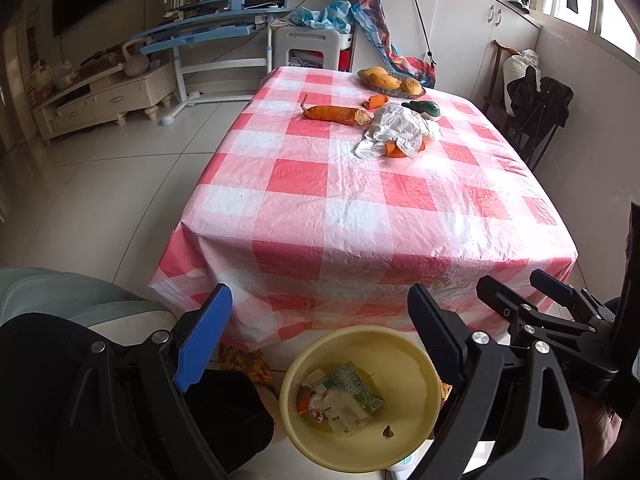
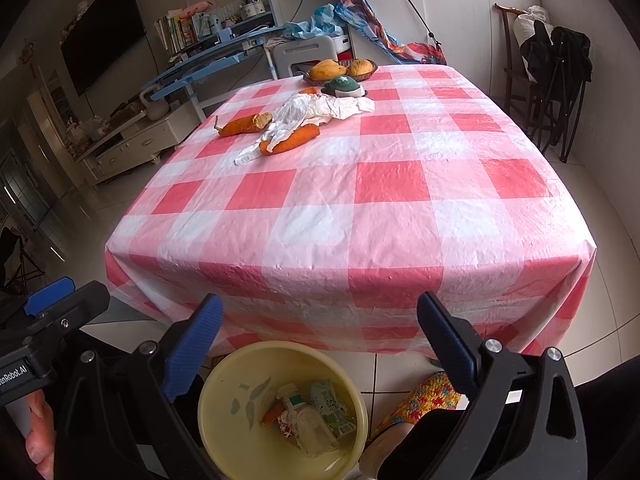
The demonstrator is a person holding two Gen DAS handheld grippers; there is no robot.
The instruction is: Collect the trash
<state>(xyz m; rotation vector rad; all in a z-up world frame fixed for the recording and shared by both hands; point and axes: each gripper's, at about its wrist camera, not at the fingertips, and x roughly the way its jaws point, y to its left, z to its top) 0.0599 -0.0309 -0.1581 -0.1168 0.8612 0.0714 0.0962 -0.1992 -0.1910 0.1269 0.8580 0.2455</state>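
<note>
Both grippers (image 1: 320, 336) (image 2: 320, 340) wide, empty, above yellow basin (image 1: 420, 432) beside table edge (image 2: 320, 268).

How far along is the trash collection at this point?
Partly done, it seems. Done: the yellow basin on the floor already holds a carton, a small bottle and wrappers. In hand: nothing; the left hand-held gripper and right hand-held gripper are both open above the basin. Left: the crumpled white bag on the table, lying over carrot pieces, probably goes next.
</note>
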